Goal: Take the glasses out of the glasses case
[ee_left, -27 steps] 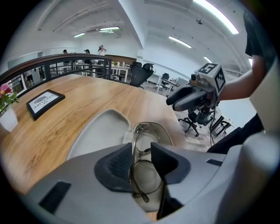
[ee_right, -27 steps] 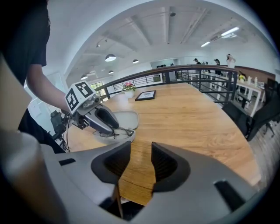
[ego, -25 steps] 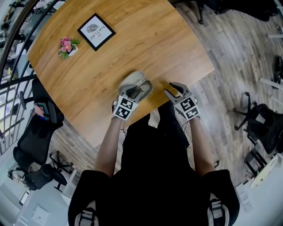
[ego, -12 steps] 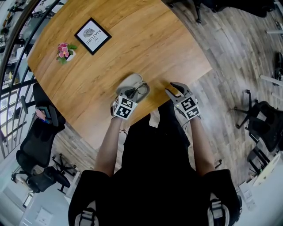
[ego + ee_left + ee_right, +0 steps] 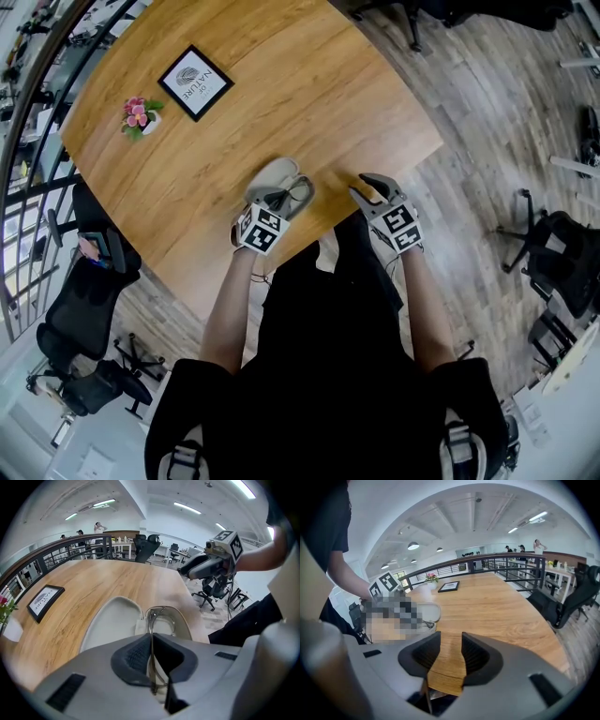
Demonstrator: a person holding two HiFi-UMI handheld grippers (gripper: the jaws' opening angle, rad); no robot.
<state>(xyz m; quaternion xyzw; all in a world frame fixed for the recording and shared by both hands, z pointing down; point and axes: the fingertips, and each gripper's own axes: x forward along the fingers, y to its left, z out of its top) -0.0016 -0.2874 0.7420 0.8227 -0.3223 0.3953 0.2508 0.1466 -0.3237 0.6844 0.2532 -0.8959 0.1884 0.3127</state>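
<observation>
An open beige glasses case (image 5: pixel 274 176) lies near the table's front edge, its lid (image 5: pixel 114 620) folded back to the left. The thin-rimmed glasses (image 5: pixel 161 618) rest in the case's tray (image 5: pixel 183 624). My left gripper (image 5: pixel 151 654) reaches into the case from the near side and is shut on the glasses' thin frame, which runs straight between the pads. In the head view the left gripper (image 5: pixel 279 200) sits over the case. My right gripper (image 5: pixel 361 191) hovers open just right of the case, nothing between its pads (image 5: pixel 474 653).
A framed picture (image 5: pixel 195 82) and a small pot of pink flowers (image 5: pixel 138 111) stand at the table's far left. The wooden table (image 5: pixel 309 84) ends close in front of the person. Office chairs (image 5: pixel 86 314) stand on the floor around it.
The left gripper's jaws have closed onto the glasses in the case. Both hands have stayed where they were.
</observation>
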